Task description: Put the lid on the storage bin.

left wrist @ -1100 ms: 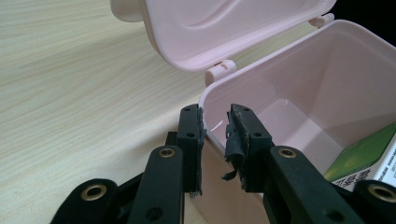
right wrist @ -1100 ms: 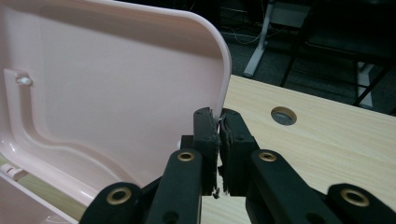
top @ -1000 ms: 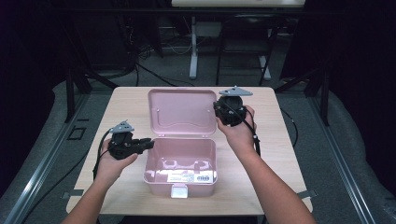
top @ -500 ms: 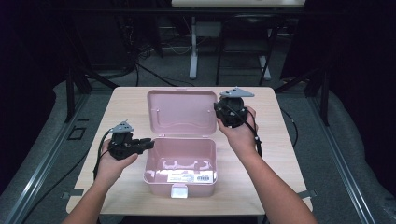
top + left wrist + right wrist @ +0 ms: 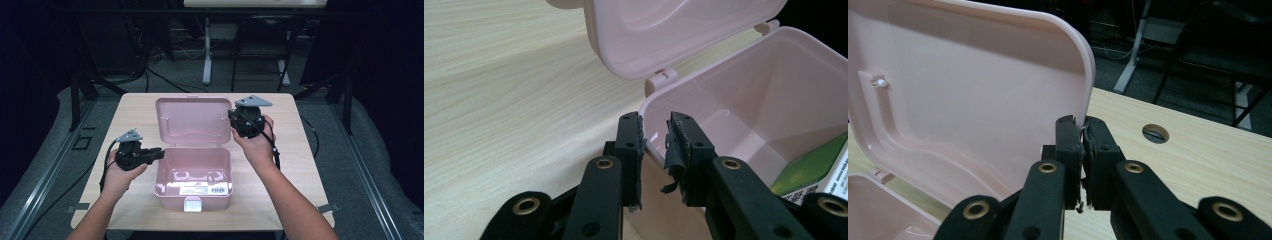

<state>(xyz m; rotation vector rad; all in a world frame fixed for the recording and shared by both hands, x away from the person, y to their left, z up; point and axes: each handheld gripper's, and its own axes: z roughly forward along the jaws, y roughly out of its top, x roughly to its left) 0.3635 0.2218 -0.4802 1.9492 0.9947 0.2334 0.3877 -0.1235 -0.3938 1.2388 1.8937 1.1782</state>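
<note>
A pink plastic box (image 5: 170, 167) stands open on the wooden table, its lid (image 5: 192, 120) tipped up at the back. My left gripper (image 5: 159, 152) reaches in from the left, and its jaws straddle the box's left wall (image 5: 651, 107) near the hinge corner, one pad outside and one inside. From the right, my right gripper (image 5: 232, 120) is shut on the lid's right edge (image 5: 1087, 85), holding it upright. In the left gripper view my gripper (image 5: 655, 130) sits on the rim; in the right gripper view my gripper (image 5: 1083, 132) pinches the thin lid rim.
A green and white carton (image 5: 819, 170) lies flat in the box bottom, along with a labelled packet (image 5: 200, 189). A white latch (image 5: 192, 204) hangs on the box front. The table (image 5: 295, 150) has a round cable hole (image 5: 1154, 132). Desk legs and cables stand on the dark floor behind.
</note>
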